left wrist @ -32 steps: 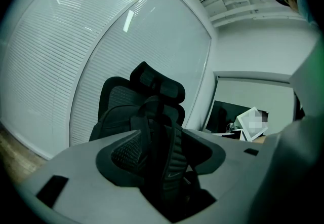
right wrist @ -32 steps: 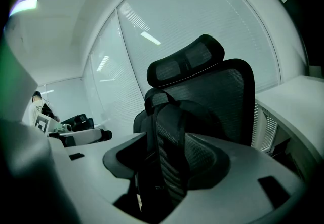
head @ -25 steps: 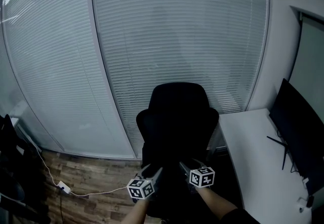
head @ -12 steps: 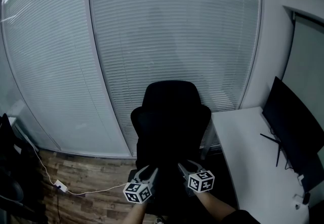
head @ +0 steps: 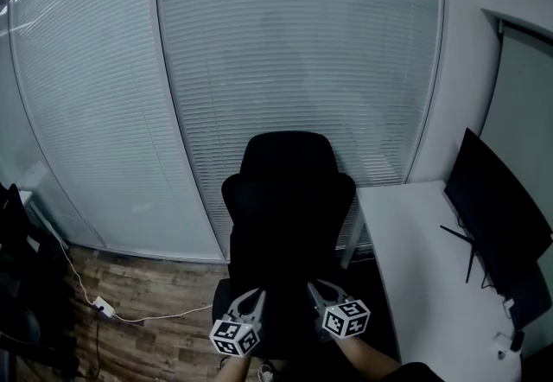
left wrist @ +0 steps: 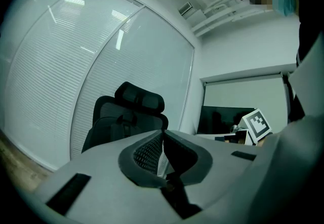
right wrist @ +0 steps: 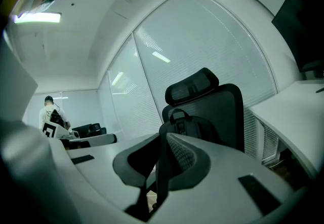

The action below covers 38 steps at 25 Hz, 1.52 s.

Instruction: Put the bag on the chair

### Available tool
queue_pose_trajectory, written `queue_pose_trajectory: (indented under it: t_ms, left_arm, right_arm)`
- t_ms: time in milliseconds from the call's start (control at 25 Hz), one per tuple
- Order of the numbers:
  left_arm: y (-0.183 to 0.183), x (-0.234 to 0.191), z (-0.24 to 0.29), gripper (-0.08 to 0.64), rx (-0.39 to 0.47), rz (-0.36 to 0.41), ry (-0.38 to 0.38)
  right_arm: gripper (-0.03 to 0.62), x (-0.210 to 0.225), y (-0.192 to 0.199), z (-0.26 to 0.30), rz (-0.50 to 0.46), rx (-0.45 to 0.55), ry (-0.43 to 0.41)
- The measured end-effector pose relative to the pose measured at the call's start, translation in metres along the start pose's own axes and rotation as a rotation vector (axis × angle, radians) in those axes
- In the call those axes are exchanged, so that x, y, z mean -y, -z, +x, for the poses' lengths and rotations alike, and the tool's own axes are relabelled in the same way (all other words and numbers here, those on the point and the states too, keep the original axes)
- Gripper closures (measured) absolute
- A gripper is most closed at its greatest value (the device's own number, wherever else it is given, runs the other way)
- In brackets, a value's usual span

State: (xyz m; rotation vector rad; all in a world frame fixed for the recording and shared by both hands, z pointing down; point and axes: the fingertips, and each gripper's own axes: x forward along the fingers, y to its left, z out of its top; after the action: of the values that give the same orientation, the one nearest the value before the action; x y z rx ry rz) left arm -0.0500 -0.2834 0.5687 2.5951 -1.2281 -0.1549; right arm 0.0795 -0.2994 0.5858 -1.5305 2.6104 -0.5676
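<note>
A black office chair stands before the blinds, facing me. A black bag with a top handle sits upright on its seat, leaning on the backrest; it also shows in the left gripper view as the bag. In the head view it merges with the dark chair. My left gripper hovers in front of the seat's edge, shut with nothing in it. Beside it, my right gripper is closing, its jaws meeting on nothing. Both are apart from the bag.
A white desk with a dark monitor stands right of the chair. A white cable and adapter lie on the wood floor at left, near dark furniture. A glass wall with blinds is behind. A person stands far off.
Both grippers' jaws have gone from wide open to closed. They have drawn back a little from the chair and sit lower in the head view.
</note>
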Motion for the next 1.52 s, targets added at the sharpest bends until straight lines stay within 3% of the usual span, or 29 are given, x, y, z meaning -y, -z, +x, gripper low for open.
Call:
queue_pose_trajectory:
  t_ms: [280, 1000, 1520]
  left_arm:
    - [0.005, 0.033, -0.022, 0.538, 0.02, 0.042, -0.026]
    - [0.037, 0.105, -0.073, 0.54, 0.045, 0.005, -0.061]
    - [0.072, 0.133, -0.103, 0.54, 0.016, -0.035, -0.1]
  right_arm:
    - [0.534, -0.007, 0.007, -0.033, 0.022, 0.005, -0.027]
    - [0.537, -0.016, 0.033, -0.113, 0.022, -0.005, -0.082]
    - [0.539, -0.018, 0.077, -0.15, 0.015, -0.085, -0.086]
